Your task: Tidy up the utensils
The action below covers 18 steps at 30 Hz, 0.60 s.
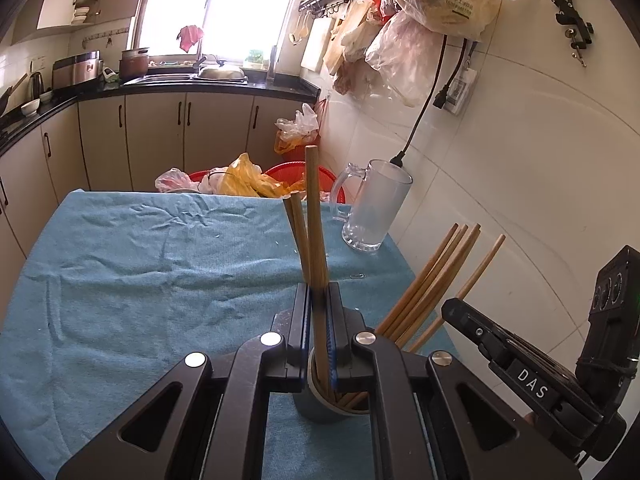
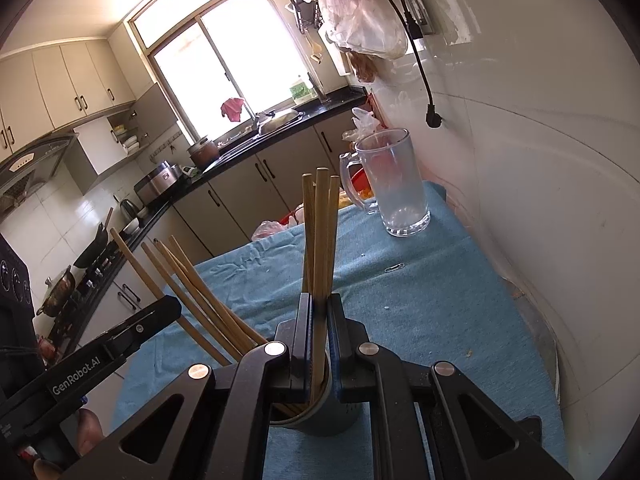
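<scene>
Clamping chopsticks (image 1: 314, 216) above a cup (image 1: 320, 404) (grey), left gripper (image 1: 319, 320); right gripper (image 2: 319, 320) likewise closed on chopsticks.

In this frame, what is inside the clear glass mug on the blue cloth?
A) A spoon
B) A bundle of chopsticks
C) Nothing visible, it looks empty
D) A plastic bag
C: the glass mug looks empty in both views, while the chopsticks stand in the grey cup nearer the grippers.
</scene>
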Tool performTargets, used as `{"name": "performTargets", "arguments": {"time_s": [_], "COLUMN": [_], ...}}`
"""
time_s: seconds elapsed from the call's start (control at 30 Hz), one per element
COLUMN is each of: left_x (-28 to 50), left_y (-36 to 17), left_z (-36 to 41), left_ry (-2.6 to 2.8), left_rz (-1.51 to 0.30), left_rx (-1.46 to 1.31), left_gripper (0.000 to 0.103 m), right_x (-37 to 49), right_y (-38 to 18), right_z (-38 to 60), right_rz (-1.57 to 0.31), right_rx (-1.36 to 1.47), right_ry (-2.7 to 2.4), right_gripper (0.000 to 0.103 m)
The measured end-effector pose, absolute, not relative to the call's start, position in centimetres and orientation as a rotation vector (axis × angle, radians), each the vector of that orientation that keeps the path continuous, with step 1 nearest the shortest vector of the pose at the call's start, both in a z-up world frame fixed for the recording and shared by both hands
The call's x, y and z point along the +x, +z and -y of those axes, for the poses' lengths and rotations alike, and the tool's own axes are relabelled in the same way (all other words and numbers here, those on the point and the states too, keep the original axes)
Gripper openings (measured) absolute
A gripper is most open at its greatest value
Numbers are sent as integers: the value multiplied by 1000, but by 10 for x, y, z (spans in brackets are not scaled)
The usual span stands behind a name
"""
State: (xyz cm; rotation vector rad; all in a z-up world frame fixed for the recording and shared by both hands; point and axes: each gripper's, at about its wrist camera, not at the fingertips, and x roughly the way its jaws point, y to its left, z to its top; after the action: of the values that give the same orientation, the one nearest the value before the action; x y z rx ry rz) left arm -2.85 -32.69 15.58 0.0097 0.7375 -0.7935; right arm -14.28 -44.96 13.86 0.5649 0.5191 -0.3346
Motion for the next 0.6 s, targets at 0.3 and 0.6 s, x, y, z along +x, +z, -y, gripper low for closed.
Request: {"name": "performTargets", "arguments": {"time_s": [0.3, 0.6], "left_x": [-28, -30], "left_y": [155, 156], "left_z": [327, 324], "left_ry": [-796, -789], "left_rz": [-744, -724], "left_rx": [6, 16], "left_gripper": [7, 25], "right_x": [-142, -147], "right_y": [139, 144], "right_z": [452, 450], "right_rz": [-519, -499], "right_rx": [570, 552], "right_ry": [-319, -334], "right_gripper": [8, 8]}}
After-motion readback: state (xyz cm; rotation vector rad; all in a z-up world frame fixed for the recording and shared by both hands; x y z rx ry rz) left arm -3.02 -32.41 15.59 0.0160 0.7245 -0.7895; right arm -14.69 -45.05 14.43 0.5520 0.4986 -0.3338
